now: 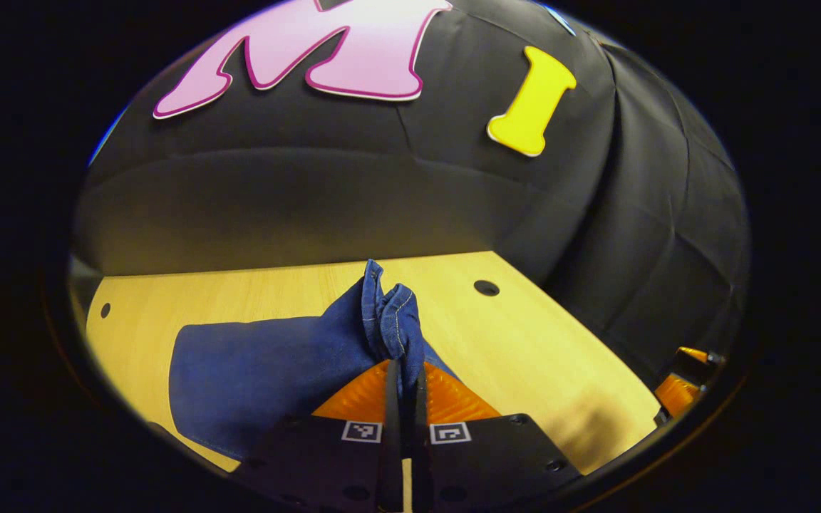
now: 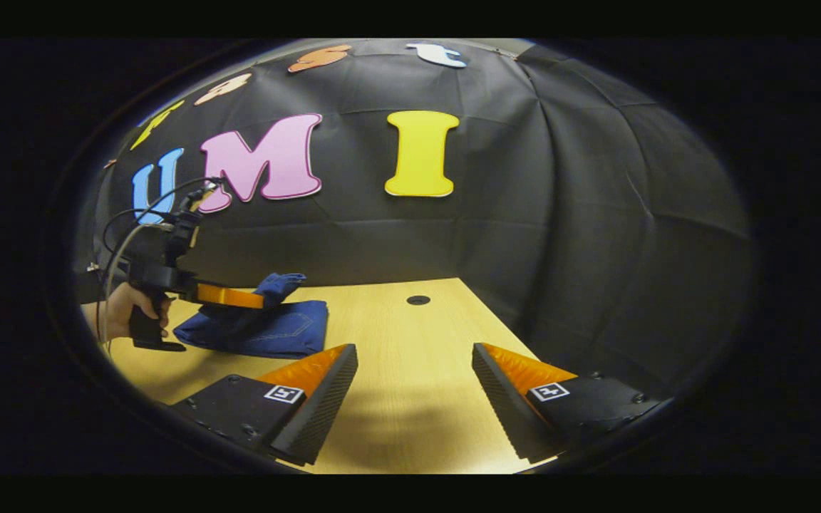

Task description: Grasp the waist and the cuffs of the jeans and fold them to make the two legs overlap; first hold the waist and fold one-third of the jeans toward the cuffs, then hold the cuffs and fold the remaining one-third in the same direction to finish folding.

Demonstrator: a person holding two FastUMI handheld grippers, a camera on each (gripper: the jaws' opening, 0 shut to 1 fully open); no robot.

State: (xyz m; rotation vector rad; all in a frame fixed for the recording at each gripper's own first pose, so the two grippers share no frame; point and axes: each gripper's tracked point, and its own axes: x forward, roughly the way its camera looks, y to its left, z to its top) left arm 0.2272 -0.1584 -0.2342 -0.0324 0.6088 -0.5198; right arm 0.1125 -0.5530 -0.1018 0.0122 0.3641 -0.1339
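A pale wooden table [image 2: 410, 399] stands against the booth's black cloth wall; the jeans [image 2: 268, 329] lie on it as a compact bundle toward the left, already doubled over. The left gripper [image 1: 402, 381] pinches a bunched edge of denim, lifting it above the stack, apparently to carry that fold across; a hand [image 2: 125, 310] holds its grip in the right gripper view. The right gripper [image 2: 415, 377] hovers spread and empty, well apart from the jeans; a round hole [image 2: 418, 300] in the tabletop lies nearby; nothing blocks the fold.
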